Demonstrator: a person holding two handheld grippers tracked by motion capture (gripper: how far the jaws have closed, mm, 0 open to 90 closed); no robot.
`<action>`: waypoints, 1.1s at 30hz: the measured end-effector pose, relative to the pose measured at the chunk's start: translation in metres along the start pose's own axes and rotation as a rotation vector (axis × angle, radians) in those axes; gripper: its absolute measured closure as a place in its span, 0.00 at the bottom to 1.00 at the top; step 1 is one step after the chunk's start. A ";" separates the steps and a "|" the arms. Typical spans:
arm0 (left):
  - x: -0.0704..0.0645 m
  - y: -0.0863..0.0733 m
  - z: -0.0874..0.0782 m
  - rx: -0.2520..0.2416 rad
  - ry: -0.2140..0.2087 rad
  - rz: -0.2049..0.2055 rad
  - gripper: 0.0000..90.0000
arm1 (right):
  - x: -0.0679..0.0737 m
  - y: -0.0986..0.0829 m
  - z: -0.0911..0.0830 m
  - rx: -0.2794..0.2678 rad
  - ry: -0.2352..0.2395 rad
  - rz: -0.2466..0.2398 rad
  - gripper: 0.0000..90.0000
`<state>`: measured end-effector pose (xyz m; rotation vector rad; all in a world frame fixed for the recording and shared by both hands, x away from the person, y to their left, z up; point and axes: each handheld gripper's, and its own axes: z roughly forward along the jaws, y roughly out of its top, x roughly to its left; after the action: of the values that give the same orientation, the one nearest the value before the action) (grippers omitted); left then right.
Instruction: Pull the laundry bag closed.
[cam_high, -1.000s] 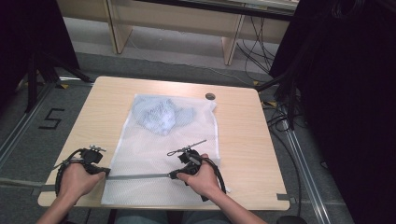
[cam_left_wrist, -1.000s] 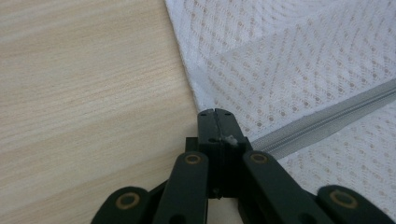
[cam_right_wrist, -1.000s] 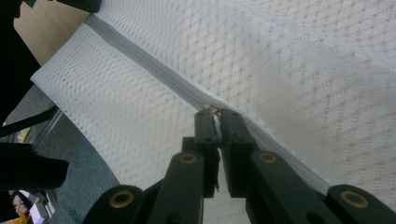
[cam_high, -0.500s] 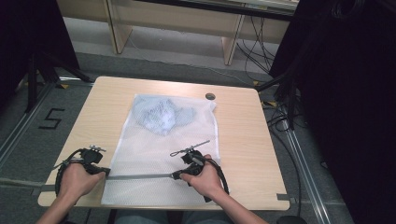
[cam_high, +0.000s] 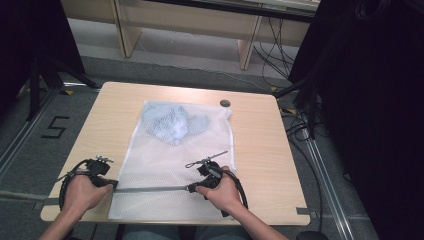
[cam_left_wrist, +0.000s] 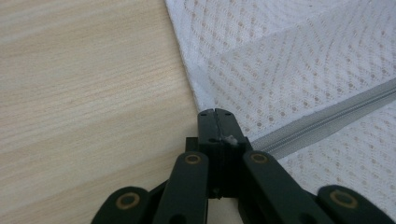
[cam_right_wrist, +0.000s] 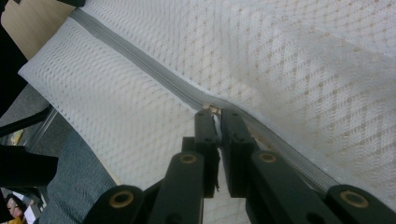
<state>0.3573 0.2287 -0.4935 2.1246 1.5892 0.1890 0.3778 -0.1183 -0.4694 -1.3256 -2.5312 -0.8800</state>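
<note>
White mesh bag (cam_high: 170, 165) at bench (cam_high: 260, 150) front edge, zipper (cam_high: 150, 189) roughly half run, left tool (cam_left_wrist: 217, 135) pinching its end, right tool (cam_right_wrist: 215, 116) clamped on slider (cam_right_wrist: 215, 109).

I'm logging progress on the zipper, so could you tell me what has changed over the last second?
Very little. The right gripper on the grey zipper has edged slightly towards the left gripper along the mesh bag. The left gripper stays clamped at the bag's zipper end, and the blue garment inside the bag and the table are as before. Nothing was let go.
</note>
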 end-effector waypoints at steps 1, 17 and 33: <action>0.000 0.000 0.000 0.000 0.001 0.004 1.00 | 0.000 0.000 0.000 0.003 0.001 0.001 0.96; 0.000 0.000 0.000 0.001 0.001 0.002 1.00 | -0.005 -0.002 -0.005 0.008 -0.011 0.018 0.96; 0.000 0.000 0.000 0.005 0.000 0.001 1.00 | -0.010 -0.004 -0.009 -0.003 -0.015 0.019 0.96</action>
<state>0.3575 0.2290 -0.4931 2.1294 1.5897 0.1865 0.3793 -0.1317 -0.4673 -1.3602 -2.5249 -0.8739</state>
